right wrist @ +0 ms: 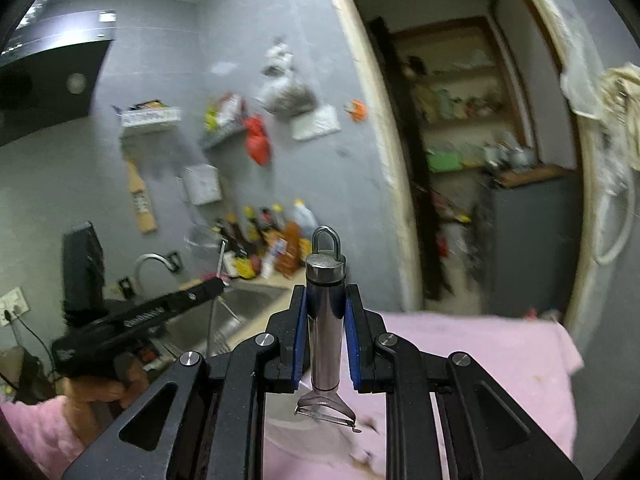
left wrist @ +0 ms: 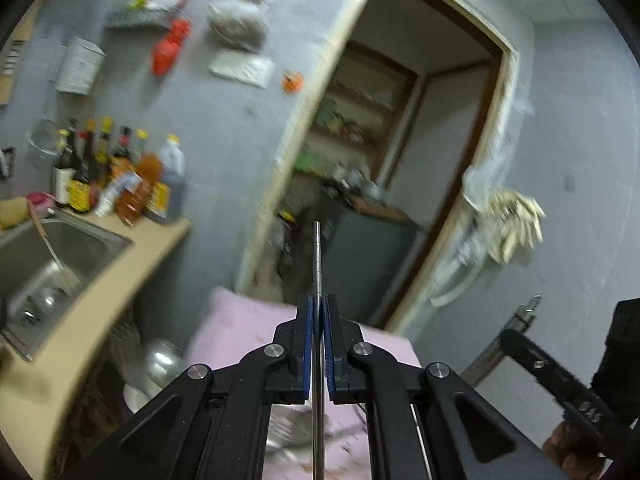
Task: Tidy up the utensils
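Both pickups look done, and neither tool is put away yet. The left claw (left wrist: 317, 336) is clamped on a thin metal rod (left wrist: 317, 256), perhaps a chopstick or straw, which runs between the blue pads and sticks out ahead, in the air above the pink cloth (left wrist: 240, 320). The right claw (right wrist: 326, 336) is clamped on the steel handle of a peeler (right wrist: 326, 320), with the hanging loop pointing forward and the blade at the back near the camera, also clear of the pink cloth (right wrist: 480, 352). Both views are blurred and look out at the grey wall and doorway, not down at the table. The sink (left wrist: 60, 248), with bottles (left wrist: 116, 176) beside it, lies to the left. No holder, drawer or rack for utensils can be made out, so where the two tools go is unclear; placing both remains, and possibly more tools out of view.
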Motion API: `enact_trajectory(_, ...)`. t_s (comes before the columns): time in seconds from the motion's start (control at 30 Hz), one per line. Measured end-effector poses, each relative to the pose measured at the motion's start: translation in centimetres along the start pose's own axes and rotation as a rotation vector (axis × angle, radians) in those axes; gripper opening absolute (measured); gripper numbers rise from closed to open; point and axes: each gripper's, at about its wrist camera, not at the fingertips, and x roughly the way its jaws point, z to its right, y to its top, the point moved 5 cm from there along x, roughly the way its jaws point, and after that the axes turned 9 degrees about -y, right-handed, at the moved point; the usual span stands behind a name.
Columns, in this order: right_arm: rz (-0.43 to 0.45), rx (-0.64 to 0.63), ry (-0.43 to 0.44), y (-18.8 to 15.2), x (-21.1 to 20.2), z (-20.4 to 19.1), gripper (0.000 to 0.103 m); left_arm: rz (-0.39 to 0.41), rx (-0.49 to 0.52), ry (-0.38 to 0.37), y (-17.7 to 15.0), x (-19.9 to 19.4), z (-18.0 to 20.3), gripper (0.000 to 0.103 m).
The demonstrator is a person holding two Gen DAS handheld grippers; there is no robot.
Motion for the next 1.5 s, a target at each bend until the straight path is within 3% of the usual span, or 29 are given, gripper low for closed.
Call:
enact_trajectory(0.23, 0.018, -0.046, 0.041, 0.2, 3.2, -4.4, 0.016, 0.121, -0.059, 0.076, 2.4, -1.3, -6.8, 0.006)
enact_trajectory(0.5, 0.019, -0.061, 0.048, 0.4, 4.5, -5.8, 0.016, 0.151, -0.095, 0.088, 1.8, 0.2, -10.4, 0.006)
enact_trajectory(0.97, 0.057, -0.068, 0.048, 1.9, 4.5, -6.2, 0.016, 0.112, -0.114, 0.073, -0.1, 1.6, -11.1, 0.006)
enact_trajectory(1.37, -0.079, -0.004, 0.016, -5.1, 8.9, -3.4, 0.016, 0.124, -0.098, 0.082, -1.1, 2.8, -11.5, 0.006)
enact_trajectory(1.5, -0.074, -0.014, 0.014, -6.0, 9.4, -3.2, 0.016, 0.118, -0.058, 0.103, -2.2, 3.4, -11.4, 0.006)
